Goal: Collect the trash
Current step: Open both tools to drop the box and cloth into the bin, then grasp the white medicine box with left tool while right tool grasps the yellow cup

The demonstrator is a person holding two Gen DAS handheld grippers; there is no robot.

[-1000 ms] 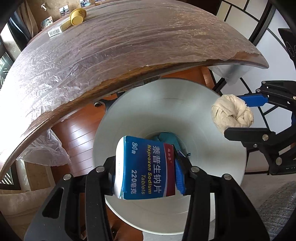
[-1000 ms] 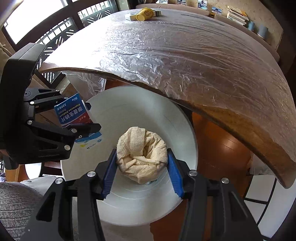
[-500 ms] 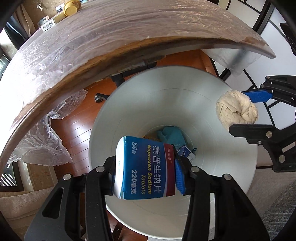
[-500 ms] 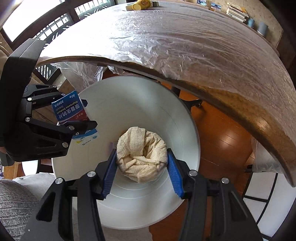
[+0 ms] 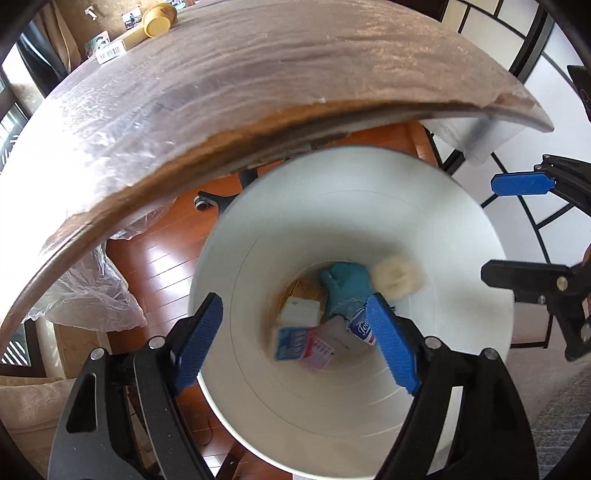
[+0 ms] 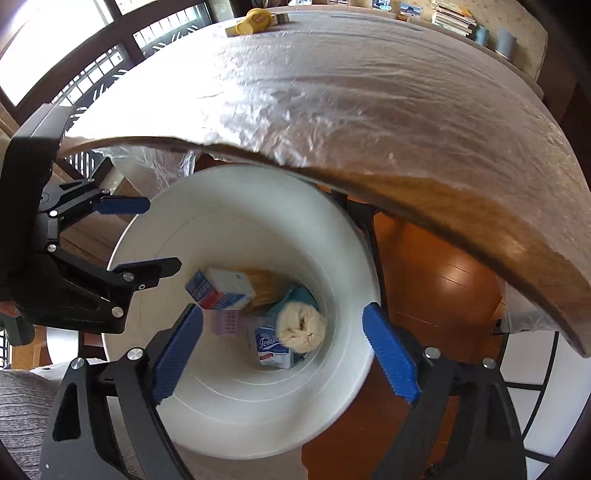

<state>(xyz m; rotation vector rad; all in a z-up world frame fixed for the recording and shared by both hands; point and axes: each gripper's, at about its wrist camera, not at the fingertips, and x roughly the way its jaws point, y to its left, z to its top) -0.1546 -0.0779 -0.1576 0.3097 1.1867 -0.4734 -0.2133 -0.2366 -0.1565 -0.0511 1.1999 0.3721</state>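
Both grippers hang over a white bin (image 5: 332, 424) beside the table. My left gripper (image 5: 295, 314) has its jaws opening, with nothing between the blue pads. The blue medicine box (image 5: 291, 343) it held is blurred, deep in the bin. My right gripper (image 6: 282, 315) is also opening and holds nothing. The cream cloth ball (image 6: 301, 328) lies at the bottom on a tissue pack (image 6: 273, 349), next to a teal glove (image 5: 345, 284). In the right wrist view the left gripper (image 6: 155, 236) stands over the bin's (image 6: 258, 424) left rim, above the medicine box (image 6: 221, 288). The right gripper (image 5: 506, 229) shows at the right edge.
A wooden table (image 5: 221, 92) wrapped in clear film overhangs the bin, with a yellow object (image 5: 159, 16) at its far end. Loose film (image 5: 81, 295) hangs from the table edge. A chair caster (image 5: 203, 201) stands on the wooden floor under it.
Both grippers went from shut to open. The medicine box left the left jaws and the cloth ball left the right jaws; both dropped into the bin.
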